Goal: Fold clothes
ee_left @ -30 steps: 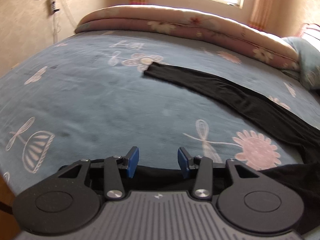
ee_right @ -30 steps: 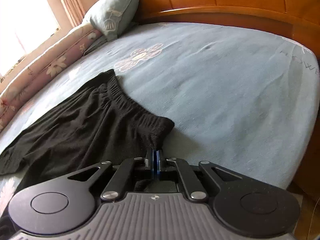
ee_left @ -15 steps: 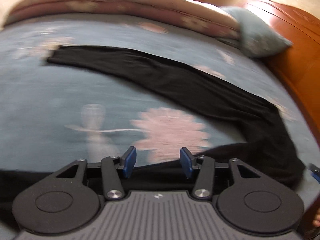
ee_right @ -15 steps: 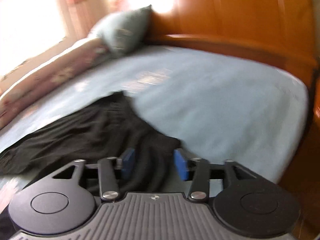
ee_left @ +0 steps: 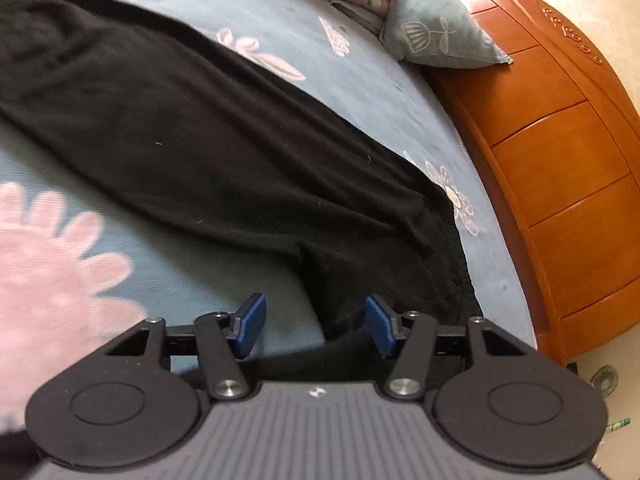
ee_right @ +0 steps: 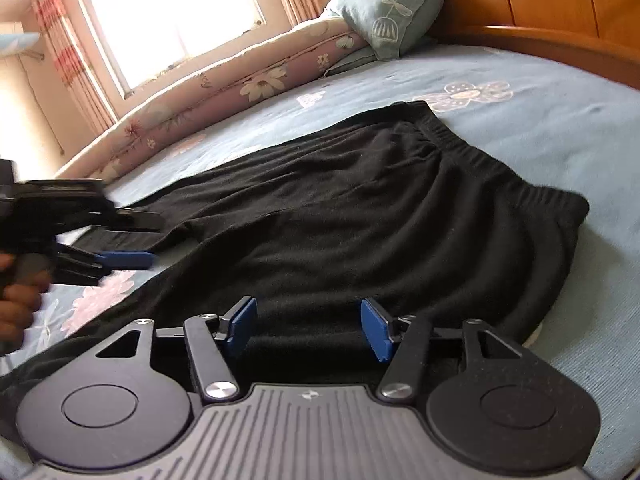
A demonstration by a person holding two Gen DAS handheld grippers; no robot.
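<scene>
Black trousers [ee_right: 360,216] lie spread across the frame's middle on the blue bedsheet [ee_right: 540,128], their waistband edge at right. Bare sheet stays open beyond that edge and at lower left. The right gripper [ee_right: 308,326] and the left gripper [ee_left: 316,326] hover over the fabric, jaws opening, pinching nothing.

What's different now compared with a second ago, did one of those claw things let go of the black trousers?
Yes. The right gripper, then pinched shut on the waistband, has released it; its jaws are opening above the black trousers. The left gripper swung from the far leg toward the waist end near the headboard, jaws opening, gripping nothing. The trousers stay spread on the bed; the pillow is unmoved.
</scene>
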